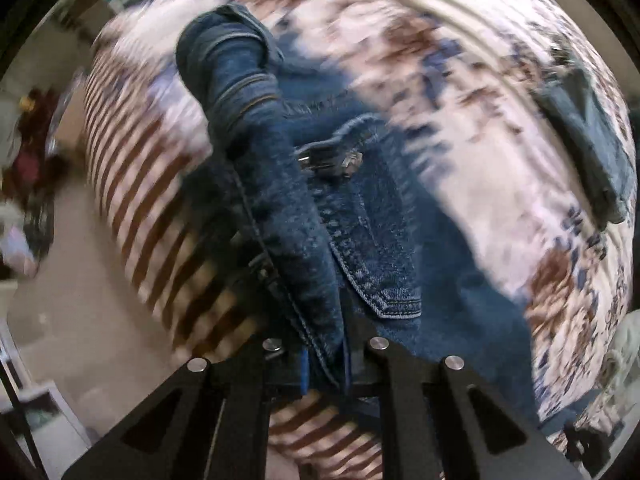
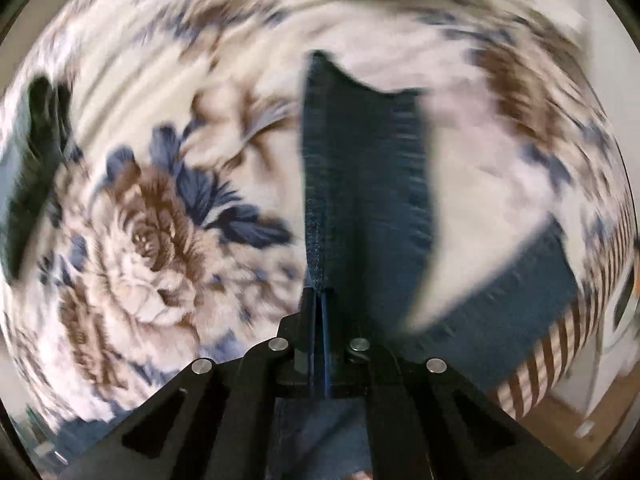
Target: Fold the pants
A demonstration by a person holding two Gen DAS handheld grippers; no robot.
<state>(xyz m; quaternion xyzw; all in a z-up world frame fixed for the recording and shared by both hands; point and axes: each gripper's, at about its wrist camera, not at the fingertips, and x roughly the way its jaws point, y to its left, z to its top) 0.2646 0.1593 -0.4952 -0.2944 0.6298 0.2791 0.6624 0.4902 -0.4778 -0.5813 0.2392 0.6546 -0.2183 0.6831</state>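
Dark blue denim pants [image 1: 332, 184] hang from my left gripper [image 1: 320, 344], which is shut on the waistband end near the zipper [image 1: 332, 158]; the fabric rises above the flowered bedspread [image 1: 460, 92]. In the right wrist view my right gripper [image 2: 320, 304] is shut on a leg end of the same pants [image 2: 360, 184], lifted over the bedspread [image 2: 140, 220]. Another stretch of the denim [image 2: 508, 292] trails to the right. Both views are motion-blurred.
The bed's striped border [image 1: 152, 200] drops to a beige floor [image 1: 80, 320] at left, with clutter [image 1: 28, 168] beyond. A second denim piece [image 1: 588, 140] lies far right on the bed. A dark object [image 2: 44, 120] sits at the right view's left edge.
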